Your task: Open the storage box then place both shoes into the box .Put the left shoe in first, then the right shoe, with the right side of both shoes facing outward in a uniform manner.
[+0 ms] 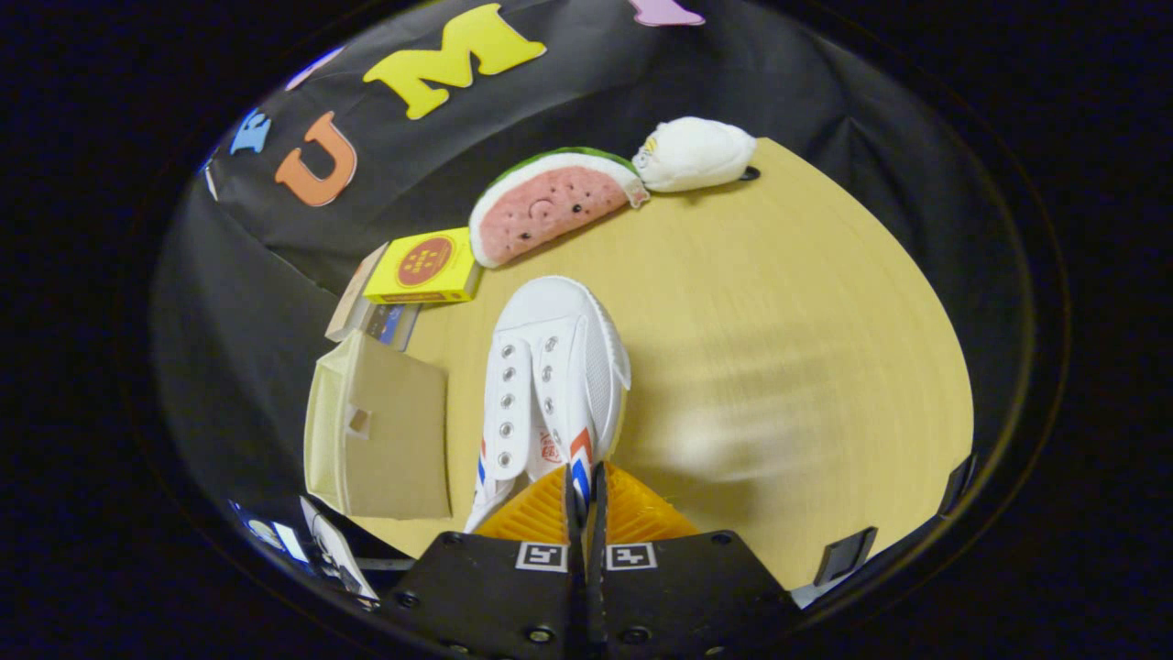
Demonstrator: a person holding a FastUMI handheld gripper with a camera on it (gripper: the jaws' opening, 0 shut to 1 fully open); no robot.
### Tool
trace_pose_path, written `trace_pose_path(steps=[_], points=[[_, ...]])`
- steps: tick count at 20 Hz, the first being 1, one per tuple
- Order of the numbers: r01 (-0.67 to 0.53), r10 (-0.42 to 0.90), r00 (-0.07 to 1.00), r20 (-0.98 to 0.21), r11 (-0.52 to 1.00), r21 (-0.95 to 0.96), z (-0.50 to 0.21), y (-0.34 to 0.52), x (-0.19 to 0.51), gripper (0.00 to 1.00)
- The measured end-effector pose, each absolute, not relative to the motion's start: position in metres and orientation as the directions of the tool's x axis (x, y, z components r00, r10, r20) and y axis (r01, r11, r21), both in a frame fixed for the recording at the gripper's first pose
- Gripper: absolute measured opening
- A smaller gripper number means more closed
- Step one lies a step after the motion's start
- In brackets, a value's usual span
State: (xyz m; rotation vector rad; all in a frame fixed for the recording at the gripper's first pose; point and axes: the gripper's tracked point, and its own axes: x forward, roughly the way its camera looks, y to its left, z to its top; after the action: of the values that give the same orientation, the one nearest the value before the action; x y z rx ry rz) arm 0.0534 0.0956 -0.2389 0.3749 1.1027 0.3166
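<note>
**Fingers pinching the white shoe's side wall**

Fingers [586, 486] sit almost pressed together, with the edge of the white shoe [550, 376] caught between them at its striped side, so both press on it. Shoe points away from the fingers, toe toward the far end of the desk [779, 321]; lace eyelets face up, no laces seen. Whether the sole touches the desk cannot be told. Storage box [385, 440], pale cream, lies just beside the shoe on its left. Beyond the box: a yellow carton [423, 268] resting on a flat pack [371, 316]. Farther off, a watermelon-slice plush [550, 206] and a white plush [694, 154], touching each other near the wall.
</note>
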Motion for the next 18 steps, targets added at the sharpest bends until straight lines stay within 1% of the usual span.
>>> trace_pose_path(steps=[5, 10, 15, 18], points=[[-0.110, 0.437, 0.449, -0.780, 0.893, 0.437, -0.183, 0.177, 0.049, 0.01], [-0.120, 0.430, 0.469, -0.771, 0.897, 0.426, -0.156, 0.259, 0.039, 0.01], [-0.137, 0.408, 0.496, -0.766, 0.908, 0.395, -0.149, 0.325, 0.041, 0.01], [-0.147, 0.382, 0.506, -0.774, 0.922, 0.359, -0.158, 0.354, 0.043, 0.01]])
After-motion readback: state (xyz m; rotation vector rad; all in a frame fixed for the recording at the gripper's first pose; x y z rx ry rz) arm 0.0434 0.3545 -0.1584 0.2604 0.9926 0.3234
